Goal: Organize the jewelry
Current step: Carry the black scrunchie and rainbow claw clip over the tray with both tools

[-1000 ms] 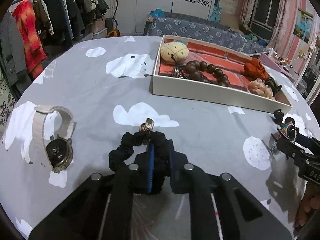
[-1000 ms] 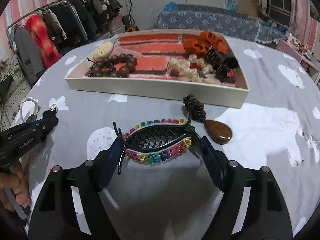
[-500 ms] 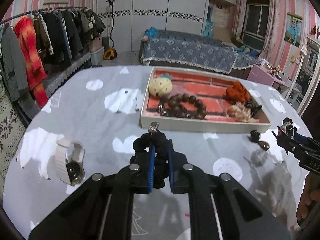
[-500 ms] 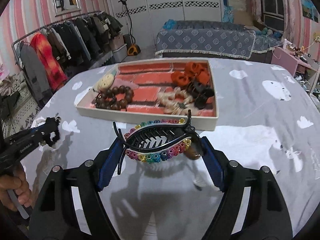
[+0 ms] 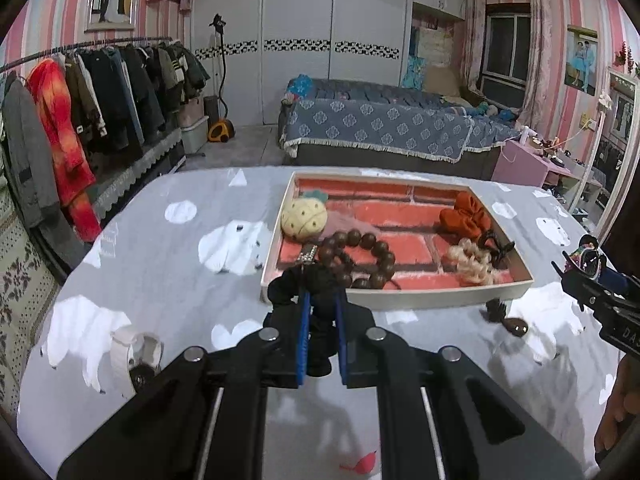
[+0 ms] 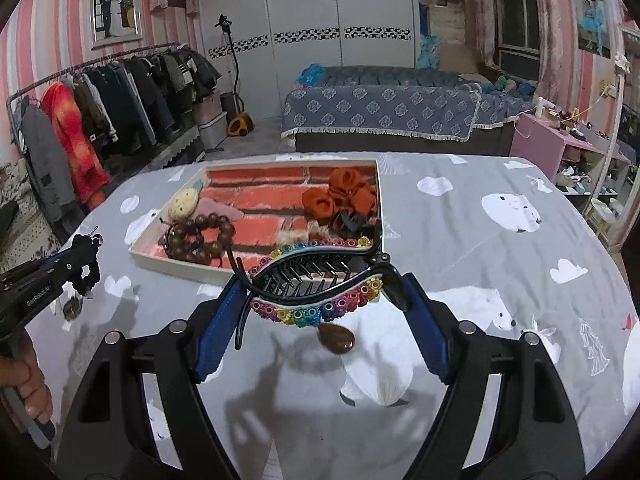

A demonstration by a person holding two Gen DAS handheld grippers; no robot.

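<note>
My left gripper (image 5: 321, 312) is shut on a black scrunchie (image 5: 308, 284) and holds it in the air in front of the white tray (image 5: 400, 302). My right gripper (image 6: 320, 304) is shut on a rainbow-beaded black hair claw (image 6: 316, 288), held above the table near the tray's (image 6: 176, 266) front right corner. The tray holds a brown bead bracelet (image 5: 360, 256), a cream pineapple piece (image 5: 304, 218), orange scrunchies (image 5: 466, 216), a blond hair tie (image 5: 470, 260) and a black clip (image 5: 494, 244). The left gripper with the scrunchie also shows in the right wrist view (image 6: 86, 256).
A white-strap watch (image 5: 134, 356) lies on the grey cloud-print tablecloth at the left. A brown teardrop pendant (image 6: 336, 338) with a dark cord lies in front of the tray. A bed, clothes rack and pink cabinet stand beyond the table.
Both grippers have lifted off the table with the scrunchie and the hair claw and moved closer to the tray. The pendant stays on the cloth.
</note>
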